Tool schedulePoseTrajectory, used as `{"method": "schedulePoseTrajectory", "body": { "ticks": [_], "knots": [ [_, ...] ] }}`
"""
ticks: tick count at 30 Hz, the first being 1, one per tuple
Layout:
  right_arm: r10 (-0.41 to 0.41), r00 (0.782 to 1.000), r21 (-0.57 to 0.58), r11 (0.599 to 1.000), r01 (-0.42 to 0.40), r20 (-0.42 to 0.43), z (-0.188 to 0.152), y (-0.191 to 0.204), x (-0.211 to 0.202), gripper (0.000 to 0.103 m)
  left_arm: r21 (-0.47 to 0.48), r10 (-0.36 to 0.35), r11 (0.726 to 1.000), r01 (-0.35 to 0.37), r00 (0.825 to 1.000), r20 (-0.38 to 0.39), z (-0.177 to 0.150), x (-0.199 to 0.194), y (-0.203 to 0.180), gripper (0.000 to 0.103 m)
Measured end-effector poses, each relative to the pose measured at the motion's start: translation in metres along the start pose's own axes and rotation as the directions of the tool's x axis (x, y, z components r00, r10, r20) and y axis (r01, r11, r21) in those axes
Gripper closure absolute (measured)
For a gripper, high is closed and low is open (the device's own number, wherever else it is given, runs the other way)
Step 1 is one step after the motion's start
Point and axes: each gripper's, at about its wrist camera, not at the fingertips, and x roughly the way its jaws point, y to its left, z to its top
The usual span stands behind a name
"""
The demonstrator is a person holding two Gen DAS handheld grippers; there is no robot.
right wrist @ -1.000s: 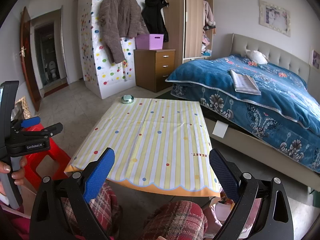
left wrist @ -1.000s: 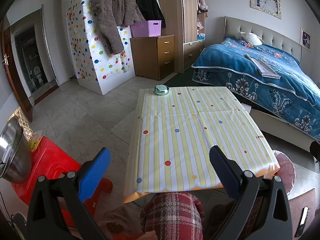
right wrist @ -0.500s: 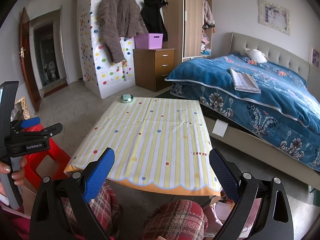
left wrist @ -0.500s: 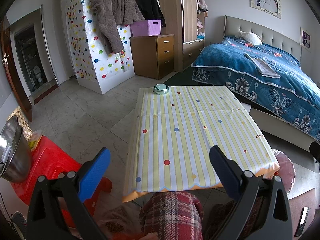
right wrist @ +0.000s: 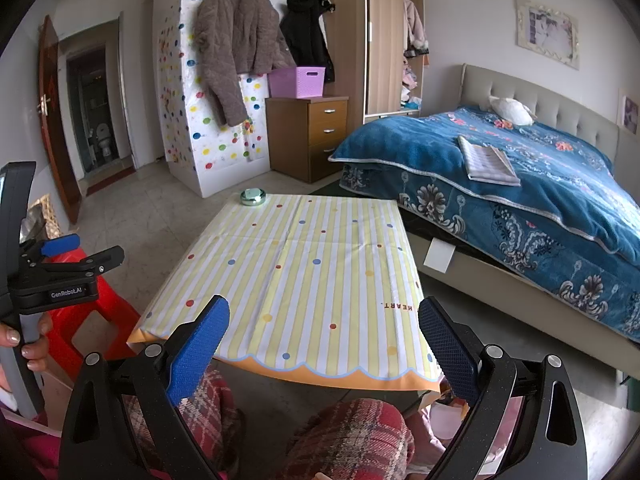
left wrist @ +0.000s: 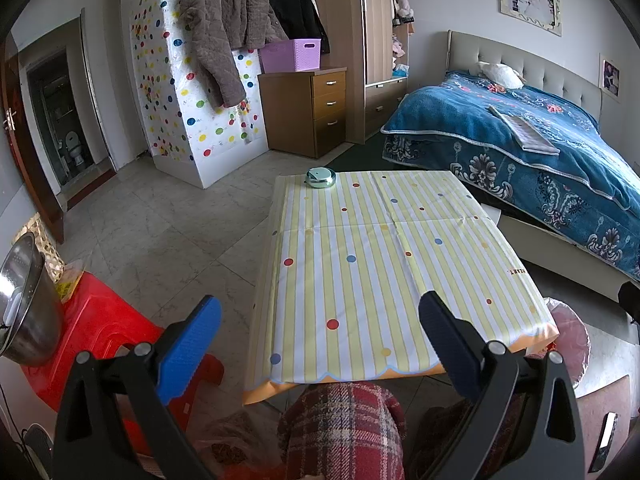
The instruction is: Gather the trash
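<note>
My left gripper is open and empty, held before the near edge of a low table with a yellow-striped dotted cloth. My right gripper is open and empty, also at the near edge of the table. The left gripper also shows at the left of the right wrist view. A small round green tin sits at the table's far left corner; it also shows in the right wrist view. A pink-lined bin stands by the table's near right corner. No loose trash shows on the cloth.
A red plastic stool and a steel bowl are at the left. A bed with a blue cover runs along the right. A wooden drawer chest and wardrobe stand behind. Knees in plaid trousers are below the grippers.
</note>
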Motion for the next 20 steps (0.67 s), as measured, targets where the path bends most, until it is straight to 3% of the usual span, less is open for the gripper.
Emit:
{"method": "schedulePoseTrajectory", "body": {
  "ticks": [12,20],
  "knots": [
    [0.004,1.000,0.005,1.000,-0.004,-0.005,-0.001,0.000,0.002,0.009,0.016,-0.012,1.000,0.011,1.000,0.003,-0.002,0.003,-0.002,0.007],
    [0.003,0.997,0.042,0.999,0.000,-0.080,-0.016,-0.008,0.030,0.009,0.017,-0.001,1.000,0.003,0.995,-0.098,-0.007,0.044,-0.002,0.007]
  ]
}}
